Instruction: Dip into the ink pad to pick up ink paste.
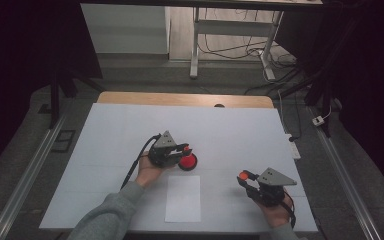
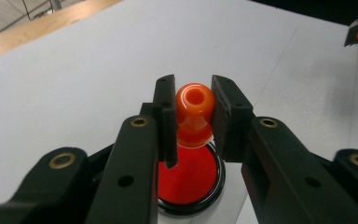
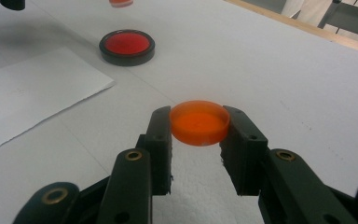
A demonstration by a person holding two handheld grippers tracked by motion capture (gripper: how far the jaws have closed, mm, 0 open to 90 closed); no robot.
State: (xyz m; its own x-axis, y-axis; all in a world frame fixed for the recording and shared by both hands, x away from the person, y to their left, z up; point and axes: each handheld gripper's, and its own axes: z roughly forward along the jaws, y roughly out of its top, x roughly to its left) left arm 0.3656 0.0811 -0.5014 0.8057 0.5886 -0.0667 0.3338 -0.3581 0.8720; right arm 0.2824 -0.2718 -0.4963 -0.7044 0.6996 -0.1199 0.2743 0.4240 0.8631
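Your left tool (image 2: 193, 114) is closed on a small orange bottle (image 2: 194, 112), its two black jaws pressing the bottle's sides so the open mouth faces the left gripper view's camera. Directly beneath the bottle sits a round red dish with a black rim (image 2: 191, 175) on the white bench (image 2: 74, 84); from the high view your left tool (image 1: 182, 150) is over the dish (image 1: 188, 161), near the middle of the bench (image 1: 230, 130). Just in front of you, between your two hands, a white sheet of paper (image 1: 182, 198) lies flat, close beside the dish. Further right, your right tool (image 3: 199, 126) grips a flat orange cap (image 3: 199, 122) by its edges, held level above the bench surface (image 3: 284, 74). In the high view that right tool (image 1: 244, 178) and its cap (image 1: 243, 175) sit well apart from the dish, to the right of the paper.
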